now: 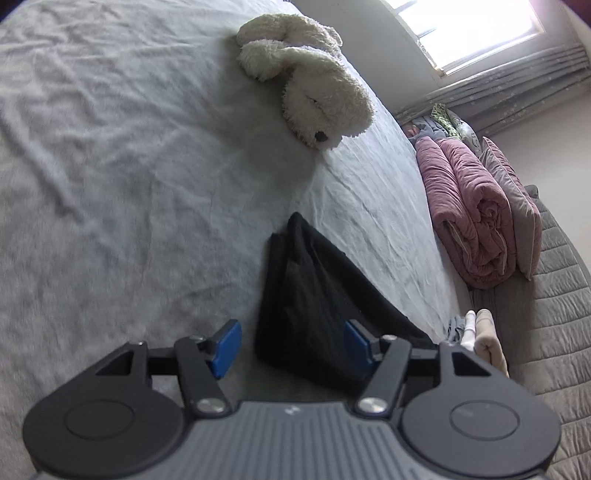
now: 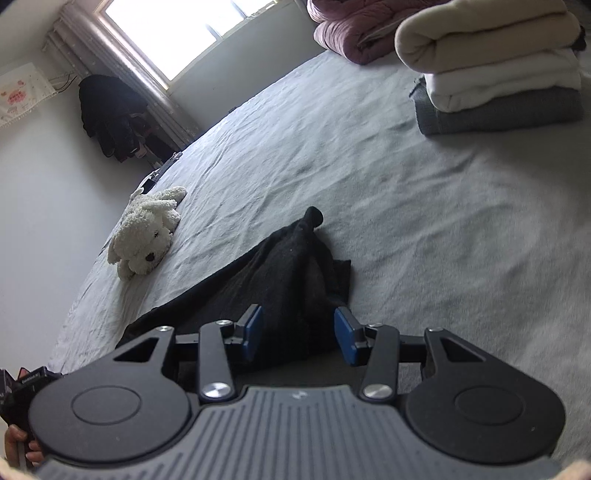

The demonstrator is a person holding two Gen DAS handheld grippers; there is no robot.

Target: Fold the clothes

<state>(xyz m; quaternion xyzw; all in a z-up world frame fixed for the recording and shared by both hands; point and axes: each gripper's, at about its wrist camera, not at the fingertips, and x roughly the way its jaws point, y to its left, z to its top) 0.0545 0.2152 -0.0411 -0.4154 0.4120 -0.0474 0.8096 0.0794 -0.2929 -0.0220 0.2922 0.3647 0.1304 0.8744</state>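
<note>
Fingers: left gripper (image 1: 291,345) blue pads spread wide, nothing pinched between; right gripper (image 2: 299,338) likewise spread, pads either side of dark cloth w/o clamping it. Black garment (image 1: 314,295), soft matte knit, lies partly folded on the bed just ahead of both tools; from left wrist cam it reads as a wedge w/ layered edges, narrowing to a point away from the lens, its near end running under the right-hand pad; from right wrist cam it bunches into a ridge between the pads, a flat flap trailing off toward the bed edge, small peaked tip at far end. Bed sheet (image 1: 129,166), pale grey-white, finely creased all over, carries everything. Person's hand (image 2: 18,446) at lower left corner of right cam, beside a small black device; partly cut off. Mid-distance: plush toy dog (image 1: 310,81), cream, shaggy pile, dark nose, lying on its side near the bed edge, well apart from the garment. Stack of folded items (image 2: 498,74) – grey knit at bottom, white in middle, cream rolled on top – sits on sheet, far right. Rolled pink quilt (image 1: 476,210), quilted, beside grey padded cushion. Far: bright window (image 2: 177,33), grey pleated curtain (image 1: 517,88), dark clothes hanging (image 2: 107,114) by wall.
</note>
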